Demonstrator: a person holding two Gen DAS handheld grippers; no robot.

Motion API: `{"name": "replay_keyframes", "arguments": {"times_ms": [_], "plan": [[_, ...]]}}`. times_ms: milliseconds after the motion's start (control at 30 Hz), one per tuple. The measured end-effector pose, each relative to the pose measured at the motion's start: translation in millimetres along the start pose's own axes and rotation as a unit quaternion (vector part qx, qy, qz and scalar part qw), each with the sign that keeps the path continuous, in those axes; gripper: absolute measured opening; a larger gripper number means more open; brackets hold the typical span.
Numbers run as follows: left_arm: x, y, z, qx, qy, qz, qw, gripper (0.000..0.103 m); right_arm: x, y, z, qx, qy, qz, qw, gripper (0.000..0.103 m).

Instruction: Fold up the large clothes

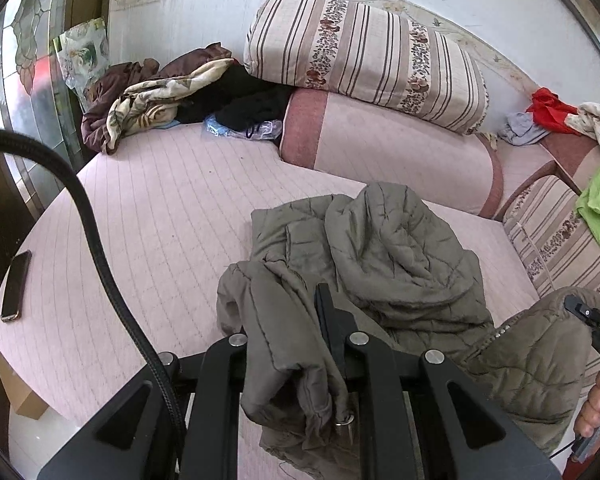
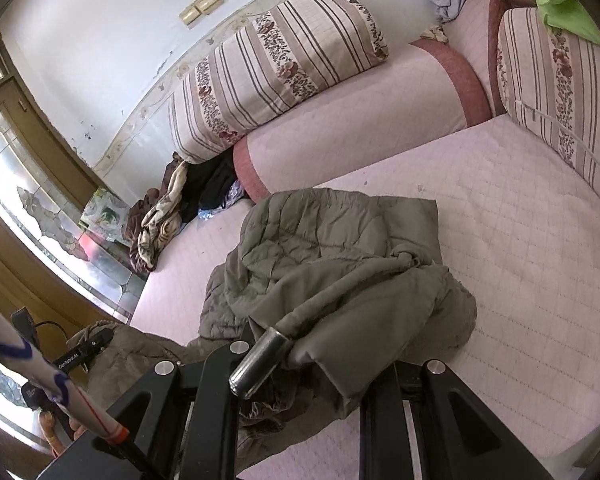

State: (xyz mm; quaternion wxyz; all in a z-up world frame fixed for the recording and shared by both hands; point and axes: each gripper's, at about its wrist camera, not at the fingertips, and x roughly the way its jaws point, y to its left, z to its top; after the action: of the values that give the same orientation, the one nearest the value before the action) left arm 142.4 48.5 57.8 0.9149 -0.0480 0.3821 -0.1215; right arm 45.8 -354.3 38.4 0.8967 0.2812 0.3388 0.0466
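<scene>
Two hand-held grippers, one jacket

Pink quilted bed is carrying olive padded jacket, crumpled at front-centre. Dark phone is lying at left edge; heap of clothes & pink bolster are lying at back.
</scene>
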Motion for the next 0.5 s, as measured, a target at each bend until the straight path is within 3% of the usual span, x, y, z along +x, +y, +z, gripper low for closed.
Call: {"name": "replay_keyframes", "arguments": {"times_ms": [500], "plan": [[39.0, -7.2, 37.0, 0.004, 0.009, 0.019, 0.9998, 0.016, 31.0, -1.9, 36.4, 0.007, -0.001, -0.015, 1.0, 0.019]]}}
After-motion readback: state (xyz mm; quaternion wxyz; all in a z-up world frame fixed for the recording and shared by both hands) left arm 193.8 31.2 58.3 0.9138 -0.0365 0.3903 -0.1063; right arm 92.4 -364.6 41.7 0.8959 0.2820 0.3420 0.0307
